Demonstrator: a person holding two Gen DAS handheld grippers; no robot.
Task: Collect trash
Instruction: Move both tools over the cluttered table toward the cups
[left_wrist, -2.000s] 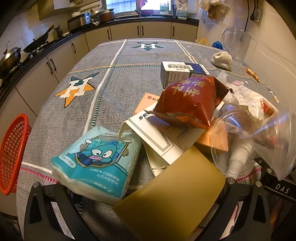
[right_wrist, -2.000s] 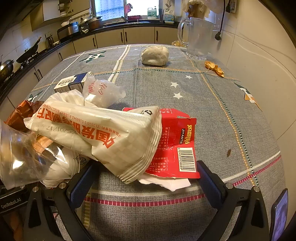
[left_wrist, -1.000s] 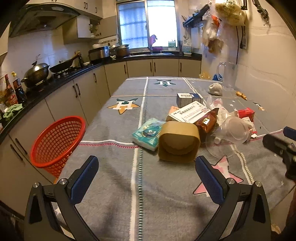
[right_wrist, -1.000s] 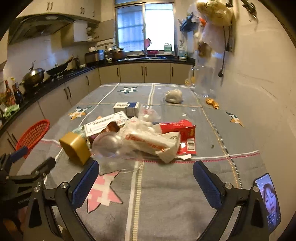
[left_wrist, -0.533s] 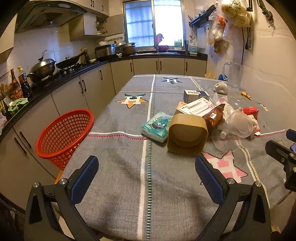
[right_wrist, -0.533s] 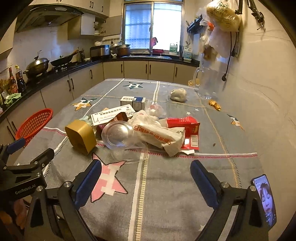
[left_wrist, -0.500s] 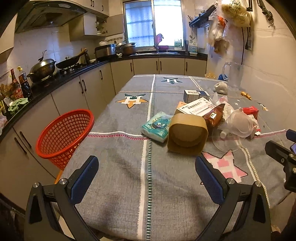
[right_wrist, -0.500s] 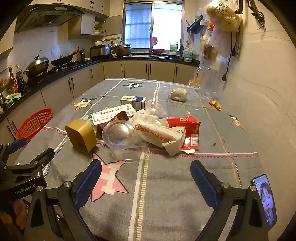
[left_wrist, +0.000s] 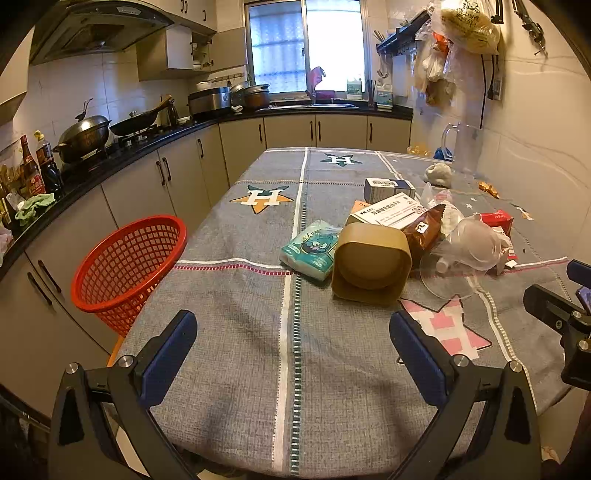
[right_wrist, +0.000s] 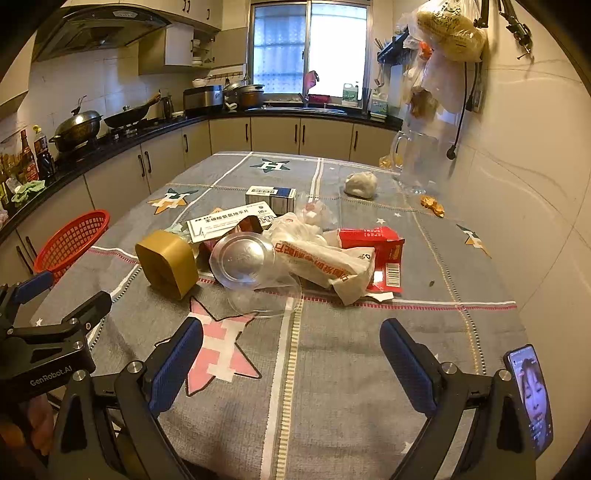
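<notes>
A heap of trash lies mid-table: a tan paper cup (left_wrist: 371, 266) (right_wrist: 168, 263) on its side, a teal tissue pack (left_wrist: 310, 249), a clear plastic lid (left_wrist: 469, 251) (right_wrist: 242, 258), a brown snack bag (left_wrist: 423, 230), a white printed wrapper (right_wrist: 325, 266), a red carton (right_wrist: 384, 254) and white boxes (right_wrist: 271, 197). My left gripper (left_wrist: 293, 349) is open over the near table edge, short of the cup. My right gripper (right_wrist: 291, 356) is open too, in front of the lid. A red mesh basket (left_wrist: 127, 264) (right_wrist: 70, 242) stands beside the table's left edge.
The table wears a grey cloth (left_wrist: 258, 221) with star patches. A crumpled white lump (right_wrist: 360, 184) and a glass pitcher (right_wrist: 417, 164) stand at the far right by the wall. Counters with pots (left_wrist: 85, 136) run along the left. A phone (right_wrist: 530, 398) is clipped at the right.
Both grippers have pulled far back from the heap and risen, so the whole table and the basket now show. In the last half second hardly anything moved. Both stay open and empty.
</notes>
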